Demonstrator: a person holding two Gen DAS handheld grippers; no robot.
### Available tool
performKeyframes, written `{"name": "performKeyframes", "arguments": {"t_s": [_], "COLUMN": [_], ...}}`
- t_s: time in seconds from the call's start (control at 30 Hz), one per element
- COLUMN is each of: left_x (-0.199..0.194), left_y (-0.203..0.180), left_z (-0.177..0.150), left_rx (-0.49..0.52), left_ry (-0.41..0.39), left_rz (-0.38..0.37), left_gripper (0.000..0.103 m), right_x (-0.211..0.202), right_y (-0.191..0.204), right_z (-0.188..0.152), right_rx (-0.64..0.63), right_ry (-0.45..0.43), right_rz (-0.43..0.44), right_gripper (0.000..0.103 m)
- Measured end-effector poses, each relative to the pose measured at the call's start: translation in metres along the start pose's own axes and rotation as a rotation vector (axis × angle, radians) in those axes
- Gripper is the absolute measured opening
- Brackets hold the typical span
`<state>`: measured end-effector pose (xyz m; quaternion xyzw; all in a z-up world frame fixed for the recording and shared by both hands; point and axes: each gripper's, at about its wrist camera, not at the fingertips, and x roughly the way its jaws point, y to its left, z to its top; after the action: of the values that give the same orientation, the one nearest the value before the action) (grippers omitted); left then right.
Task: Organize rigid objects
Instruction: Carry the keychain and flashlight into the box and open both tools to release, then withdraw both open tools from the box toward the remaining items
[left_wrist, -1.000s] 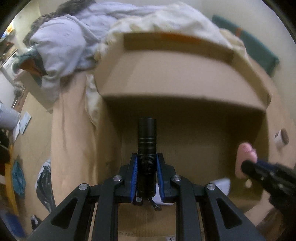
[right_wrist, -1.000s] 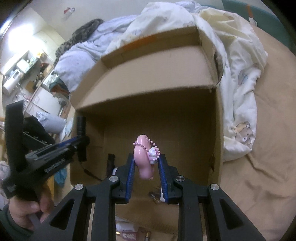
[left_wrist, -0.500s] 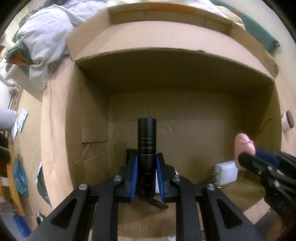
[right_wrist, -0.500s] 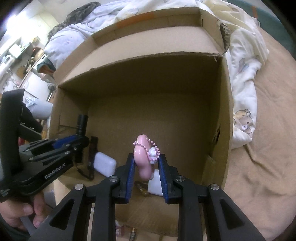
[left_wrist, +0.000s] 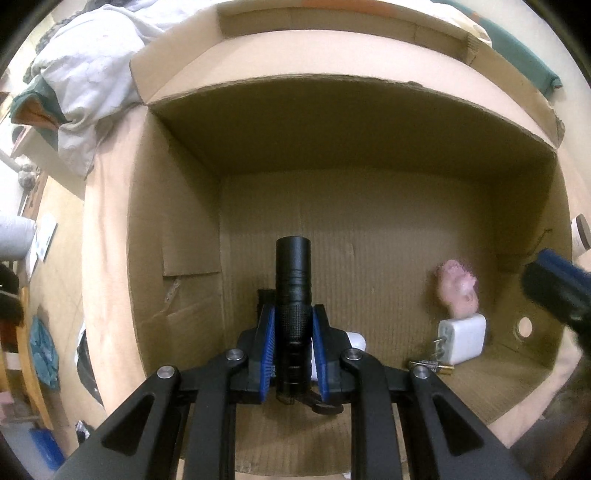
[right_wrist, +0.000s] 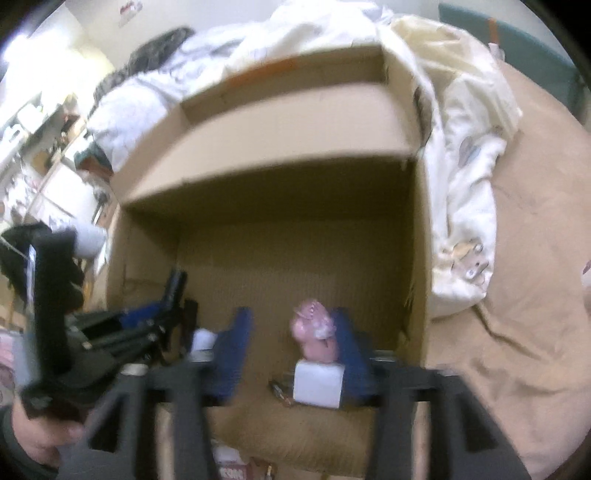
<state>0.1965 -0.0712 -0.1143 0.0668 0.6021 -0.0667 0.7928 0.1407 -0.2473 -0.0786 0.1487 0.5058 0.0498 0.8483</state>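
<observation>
left gripper (left_wrist: 293, 354): blue pads clamped on a black flashlight (left_wrist: 293, 295), which stands upright between them, head toward 12 o'clock, over the floor of the open cardboard box (left_wrist: 177, 229). right gripper (right_wrist: 291, 343): jaws opening, blue pads spread clear of the pink toy (right_wrist: 314, 332); the frame is blurred, so whether the toy touches the right-hand pad cannot be told. in the left wrist view the pink toy (left_wrist: 458, 291) sits at 3 o'clock from the flashlight, against a white charger (left_wrist: 463, 338) at its 6 o'clock, with a battery (left_wrist: 432, 366) at the charger's 8 o'clock. a second white object (left_wrist: 356, 338) shows just behind the left gripper. crumpled bedding (right_wrist: 469, 155) lies beyond the box at 1 o'clock.
</observation>
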Motion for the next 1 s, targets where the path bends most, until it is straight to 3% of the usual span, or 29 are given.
{"name": "performKeyframes", "arguments": {"t_s": [0.07, 0.13, 0.17, 0.2, 0.23, 0.3, 0.33, 0.6, 0.67, 1.0], "left_x": [0.0, -0.003, -0.006, -0.008, -0.011, -0.016, -0.022, -0.036, -0.04, -0.083], "left_y": [0.001, 0.001, -0.001, -0.003, -0.006, -0.008, -0.009, -0.007, -0.002, 0.023], "left_z": [0.0, 0.001, 0.001, 0.001, 0.001, 0.0, -0.001, -0.001, -0.002, -0.007], "left_rx": [-0.004, -0.006, 0.004, 0.012, 0.021, 0.024, 0.022, 0.009, -0.01, -0.099], "left_ry": [0.001, -0.017, -0.029, -0.035, -0.043, -0.059, -0.084, -0.115, -0.11, -0.135], "left_rz": [-0.002, 0.008, 0.019, 0.021, 0.015, 0.008, 0.013, 0.003, 0.028, 0.014], "left_gripper": [0.017, 0.018, 0.018, 0.024, 0.03, 0.07, 0.075, 0.075, 0.075, 0.075], "right_x": [-0.004, -0.007, -0.009, -0.011, -0.013, -0.016, -0.018, -0.026, -0.029, -0.053], "right_y": [0.0, 0.0, 0.0, 0.001, 0.001, 0.001, 0.0, 0.0, 0.0, 0.003], "right_z": [0.003, 0.004, 0.004, 0.005, 0.006, 0.007, 0.008, 0.007, 0.008, 0.017], "right_rx": [0.012, 0.009, 0.004, -0.001, -0.005, -0.003, 0.001, 0.007, 0.012, 0.025], "right_ry": [-0.017, -0.033, -0.048, -0.06, -0.073, -0.093, -0.106, -0.186, -0.213, -0.305], "right_rz": [0.015, 0.004, -0.008, -0.02, -0.023, -0.013, -0.005, 0.012, 0.014, 0.082], "right_gripper": [0.077, 0.089, 0.101, 0.103, 0.103, 0.103, 0.103, 0.103, 0.103, 0.103]}}
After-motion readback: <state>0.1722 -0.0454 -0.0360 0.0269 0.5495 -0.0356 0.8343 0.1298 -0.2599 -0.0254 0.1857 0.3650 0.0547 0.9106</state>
